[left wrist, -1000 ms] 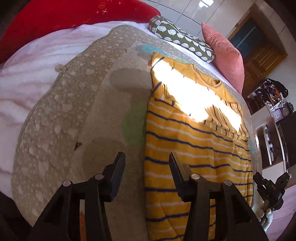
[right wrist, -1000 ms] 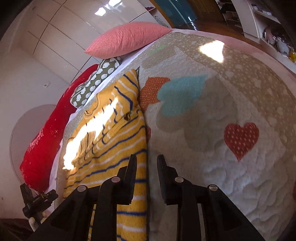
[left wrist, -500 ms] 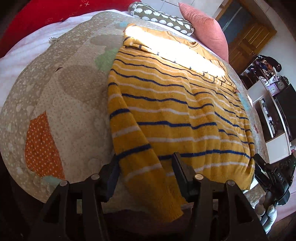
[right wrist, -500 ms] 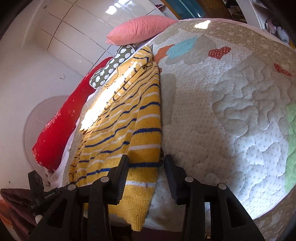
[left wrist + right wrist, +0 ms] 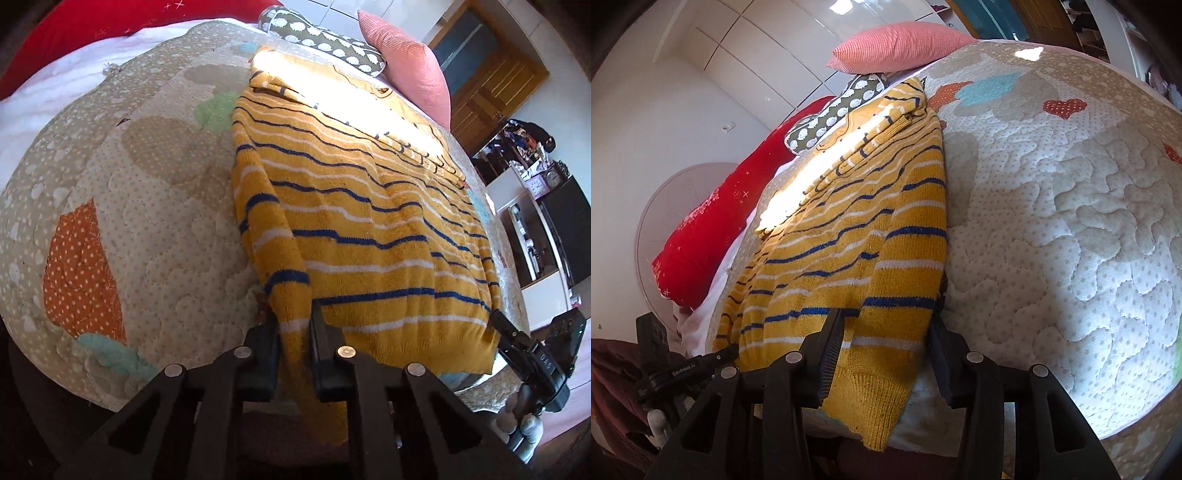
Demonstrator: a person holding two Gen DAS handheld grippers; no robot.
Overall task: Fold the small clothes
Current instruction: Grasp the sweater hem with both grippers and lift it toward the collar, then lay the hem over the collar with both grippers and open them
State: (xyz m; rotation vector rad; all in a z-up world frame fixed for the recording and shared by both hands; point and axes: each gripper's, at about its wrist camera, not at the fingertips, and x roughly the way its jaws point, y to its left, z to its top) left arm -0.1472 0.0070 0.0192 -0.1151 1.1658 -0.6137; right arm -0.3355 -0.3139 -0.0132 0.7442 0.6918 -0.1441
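Fingers (image 5: pixel 273 354) pinch sweater (image 5: pixel 369 229) sleeve (right pair (image 5: pixel 831 343) spread).

A quilted bedspread (image 5: pixel 155 229) covers the bed — beige with white dots, carrying orange, green, teal and red heart patches. At the head lie three cushions: a pink ribbed pillow (image 5: pixel 901 46), an olive pillow with white shapes (image 5: pixel 834 114), and a long red bolster (image 5: pixel 713 229). A dark wooden door (image 5: pixel 491 92) stands beyond the bed. Shelving (image 5: pixel 532 221) beside it holds small items — a round clock (image 5: pixel 553 178) among them.
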